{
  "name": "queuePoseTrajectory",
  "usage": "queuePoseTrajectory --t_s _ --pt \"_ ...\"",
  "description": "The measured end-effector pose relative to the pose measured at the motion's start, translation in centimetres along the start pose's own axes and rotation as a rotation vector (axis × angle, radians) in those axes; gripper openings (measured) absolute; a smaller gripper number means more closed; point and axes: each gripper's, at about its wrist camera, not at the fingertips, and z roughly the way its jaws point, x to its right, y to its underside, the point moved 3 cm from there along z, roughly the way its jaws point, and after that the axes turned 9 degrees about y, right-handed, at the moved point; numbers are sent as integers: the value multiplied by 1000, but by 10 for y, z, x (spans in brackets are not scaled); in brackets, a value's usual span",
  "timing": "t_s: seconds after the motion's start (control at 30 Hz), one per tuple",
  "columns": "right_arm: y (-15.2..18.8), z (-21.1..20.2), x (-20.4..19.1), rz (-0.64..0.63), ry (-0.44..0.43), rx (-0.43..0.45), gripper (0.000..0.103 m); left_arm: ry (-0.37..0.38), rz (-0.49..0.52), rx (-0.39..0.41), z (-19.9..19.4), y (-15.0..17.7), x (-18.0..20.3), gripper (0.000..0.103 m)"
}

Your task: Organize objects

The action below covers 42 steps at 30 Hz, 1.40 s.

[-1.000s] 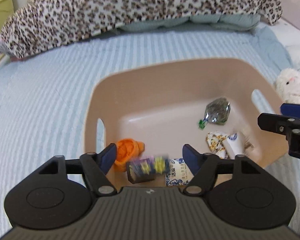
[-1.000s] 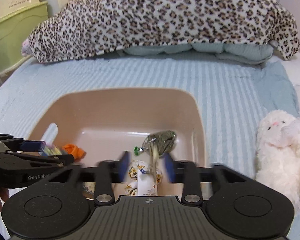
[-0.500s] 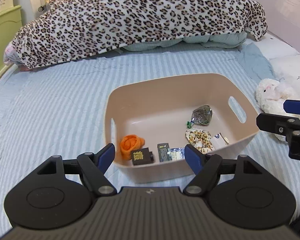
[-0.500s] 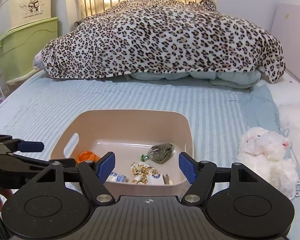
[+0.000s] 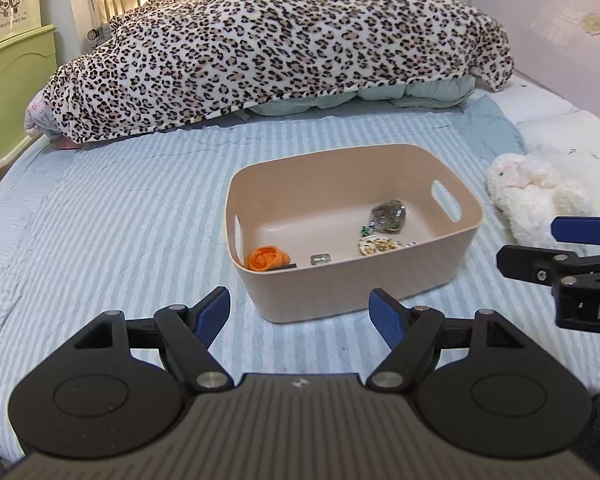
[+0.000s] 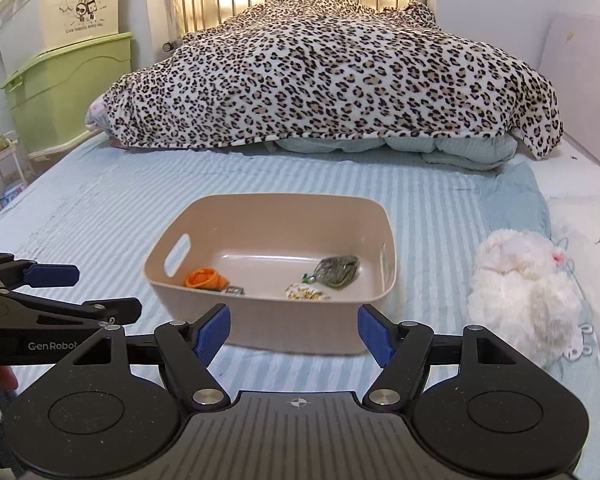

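Observation:
A beige plastic bin [image 5: 364, 292] [image 6: 268, 320] sits on the striped blue bed. Inside lie an orange item [image 5: 266, 258] [image 6: 204, 279], a dark green packet [image 5: 388, 216] [image 6: 336, 270], a patterned pouch [image 5: 380, 246] [image 6: 306, 292] and a small dark packet [image 5: 321, 259]. My left gripper [image 5: 302, 314] is open and empty, held back from the bin's near wall. My right gripper [image 6: 294, 334] is open and empty, also in front of the bin. Each gripper shows side-on in the other's view: the left one [image 6: 52, 276] and the right one [image 5: 580, 230].
A white plush toy [image 5: 532, 192] [image 6: 524, 292] lies right of the bin. A leopard-print blanket [image 5: 280, 48] [image 6: 332, 76] is heaped at the far end of the bed. Green and cream storage boxes [image 6: 60, 60] stand to the left.
Both grippers have pulled back and up from the bin, open and empty. The small items that were between their fingers a second ago now lie in the bin.

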Motion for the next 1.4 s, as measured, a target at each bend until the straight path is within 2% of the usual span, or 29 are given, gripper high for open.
queuePoseTrajectory --t_s 0.3,0.53,0.73,1.4 --pt "21 -35 -1 6 -12 26 74 45 -9 28 -34 23 11 77" --pt "32 -61 3 54 -42 38 75 25 13 46 -58 37 15 76" --pt "42 -79 1 56 -36 55 75 44 -5 57 -78 47 13 75" --pt "68 -119 -3 48 -35 62 76 65 7 84 -111 65 19 75"
